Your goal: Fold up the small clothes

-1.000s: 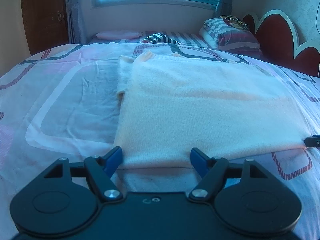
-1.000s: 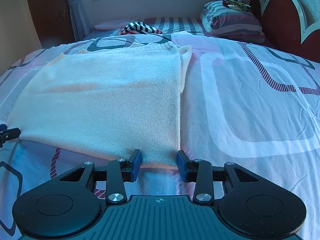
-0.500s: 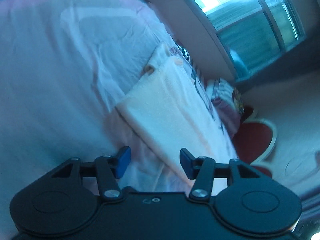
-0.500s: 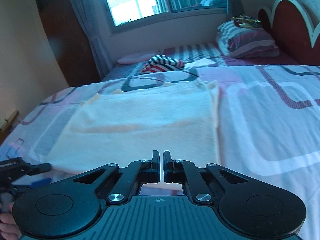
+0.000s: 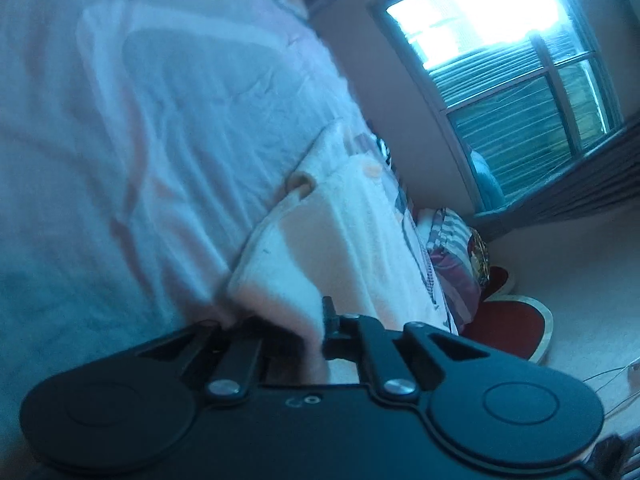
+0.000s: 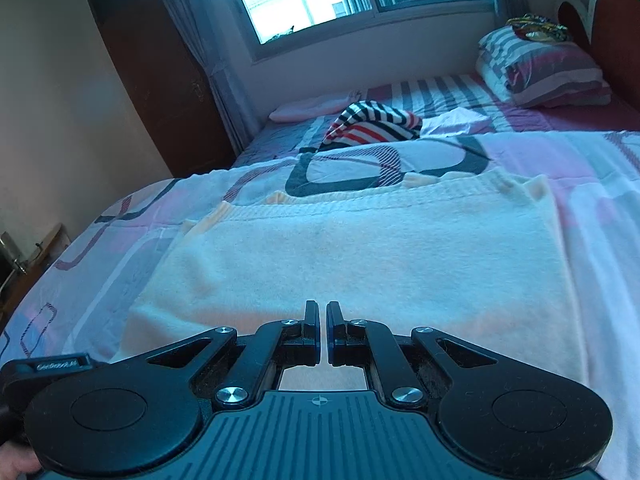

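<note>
Left wrist view, tilted and motion-blurred: the left gripper has its fingers closed on the near corner of the cream knitted garment, the cloth bunched between them and covering the left-hand finger; the right-hand finger shows as a dark tip against the fabric. The garment runs from the fingers toward the centre of the frame, lying on the pink-and-white patterned bedspread, which fills the left half. A window occupies the upper right; a striped pillow stack and a red headboard sit at the right, below it. Right wrist view, sharp: the right gripper has its fingers drawn almost together, with a thin slit between the pads. They stand at the near edge of the garment, but the hem is hidden behind them, so whether cloth is pinched cannot be told. The garment lies flat across the middle of the frame on the bedspread, its ribbed edge at the far side. Beyond it, upper centre, a striped black, white and red garment lies crumpled on the bed. A dark wooden wardrobe stands at upper left, and part of the left gripper shows at the lower left edge.
</note>
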`<control>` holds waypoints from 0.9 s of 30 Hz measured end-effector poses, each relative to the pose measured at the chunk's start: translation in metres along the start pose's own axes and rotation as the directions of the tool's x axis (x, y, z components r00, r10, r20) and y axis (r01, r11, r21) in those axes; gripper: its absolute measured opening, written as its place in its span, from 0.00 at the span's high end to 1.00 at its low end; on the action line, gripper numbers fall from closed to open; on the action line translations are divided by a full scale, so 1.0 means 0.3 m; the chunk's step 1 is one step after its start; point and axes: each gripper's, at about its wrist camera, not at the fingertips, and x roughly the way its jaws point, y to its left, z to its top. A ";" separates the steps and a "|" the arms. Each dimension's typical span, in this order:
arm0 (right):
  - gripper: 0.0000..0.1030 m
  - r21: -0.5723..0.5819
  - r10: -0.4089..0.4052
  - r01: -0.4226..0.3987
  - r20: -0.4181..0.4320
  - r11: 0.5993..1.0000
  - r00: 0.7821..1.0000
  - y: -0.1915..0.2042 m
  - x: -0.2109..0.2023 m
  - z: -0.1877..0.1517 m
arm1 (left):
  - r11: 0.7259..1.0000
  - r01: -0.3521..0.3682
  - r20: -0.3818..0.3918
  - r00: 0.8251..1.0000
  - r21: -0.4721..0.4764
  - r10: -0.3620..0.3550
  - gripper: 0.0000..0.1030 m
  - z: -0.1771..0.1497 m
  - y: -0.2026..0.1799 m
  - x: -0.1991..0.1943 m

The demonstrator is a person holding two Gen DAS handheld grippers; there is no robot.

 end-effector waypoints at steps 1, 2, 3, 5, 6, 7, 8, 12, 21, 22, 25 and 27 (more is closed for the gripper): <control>0.95 0.002 0.007 -0.007 0.000 1.000 1.000 -0.004 0.014 0.003 | 1.000 0.010 0.027 1.000 0.012 -0.010 0.95 -0.016 -0.007 -0.023; 0.95 0.005 0.014 -0.014 0.001 1.000 1.000 -0.005 0.023 0.003 | 0.999 0.003 0.053 0.999 0.035 -0.005 0.95 -0.032 -0.013 -0.049; 0.95 0.005 0.014 -0.014 0.001 1.000 1.000 -0.005 0.023 0.003 | 0.999 -0.002 0.071 0.997 0.050 -0.002 0.95 -0.050 -0.016 -0.067; 0.95 0.003 0.019 -0.019 -0.009 1.000 1.000 -0.012 0.050 0.004 | 0.998 -0.036 0.097 0.995 0.052 0.030 0.93 -0.069 -0.009 -0.080; 0.95 0.001 0.015 -0.015 -0.022 1.000 1.000 -0.019 0.066 0.004 | 0.998 -0.043 0.100 0.994 0.046 0.039 0.90 -0.071 -0.004 -0.074; 0.95 0.003 0.012 -0.012 -0.043 1.000 0.999 -0.027 0.090 0.001 | 0.998 -0.050 0.100 0.994 0.029 0.047 0.86 -0.068 0.005 -0.067; 0.95 0.005 0.018 -0.017 -0.034 1.000 0.999 -0.028 0.085 0.002 | 0.999 -0.039 0.114 0.993 -0.002 0.039 0.86 -0.060 0.011 -0.068; 0.95 -0.006 0.040 -0.040 -0.008 0.999 0.999 -0.017 0.075 0.006 | 0.999 -0.032 0.140 0.989 -0.037 0.036 0.79 -0.025 0.000 -0.046; 0.96 0.008 0.018 -0.017 -0.024 1.000 1.000 -0.025 0.112 -0.018 | 0.994 -0.043 0.136 0.990 0.097 0.030 0.95 0.008 -0.099 -0.044; 0.96 0.014 0.021 -0.021 -0.022 1.000 1.000 -0.029 0.112 -0.019 | 0.991 -0.037 0.139 0.990 0.129 0.018 0.95 0.007 -0.129 -0.051; 0.96 0.055 0.043 -0.042 -0.015 0.998 0.999 -0.054 0.100 -0.014 | 0.959 -0.018 0.121 0.993 0.282 -0.016 0.95 -0.015 -0.258 -0.055; 0.96 0.094 0.038 -0.041 0.030 0.995 0.999 -0.083 0.057 -0.007 | 0.923 0.015 0.074 0.996 0.384 -0.047 0.95 -0.040 -0.363 -0.041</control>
